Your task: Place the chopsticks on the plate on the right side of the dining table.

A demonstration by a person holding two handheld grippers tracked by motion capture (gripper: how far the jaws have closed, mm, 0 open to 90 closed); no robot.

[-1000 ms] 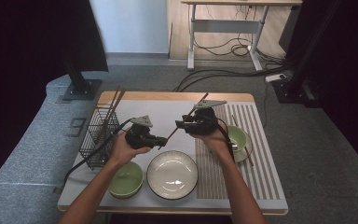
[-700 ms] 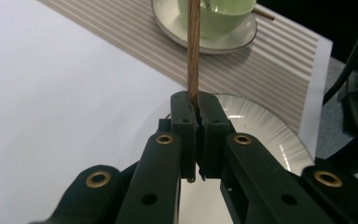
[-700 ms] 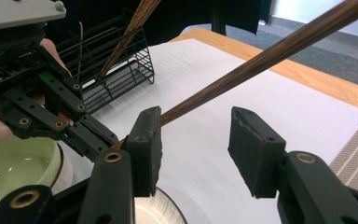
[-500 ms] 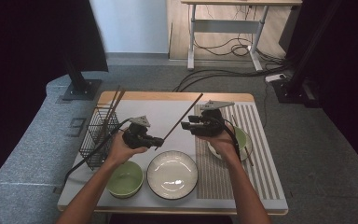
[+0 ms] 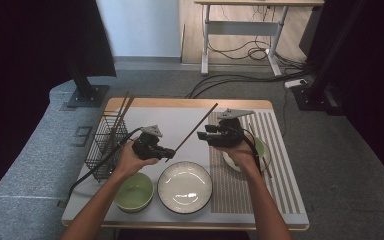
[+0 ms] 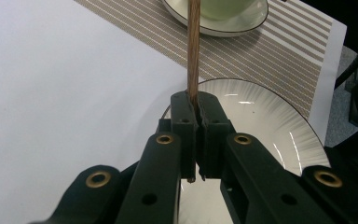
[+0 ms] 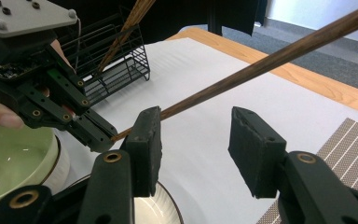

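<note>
The left hand-held gripper [image 6: 196,105] has its jaws pressed together on the lower end of a chopstick [image 6: 193,46], and the stick runs up and away from that pinch toward the far right of the surface [image 5: 175,117], raised in the air above it. The right hand-held gripper [image 7: 193,140] stands with its jaws wide apart and nothing between them; the chopstick [image 7: 261,63] crosses just beyond its pads, close to one of them, though whether it touches cannot be told. Held only at one tip, the stick will likely swing or twist easily, so a second hold nearer its middle looks the safer place to take it. It appears light, thin and stiff, and its smooth round shaft may slip or roll in a loose pinch; a firm, square squeeze across it seems called for. It is long, straight, slim and dark brown, with a fine wood grain. Farther out, below the left hand-held gripper lie a white plate [image 5: 185,186] and a green bowl [image 5: 134,191], and a wire basket [image 5: 105,145] with more chopsticks stands at the left edge.
</note>
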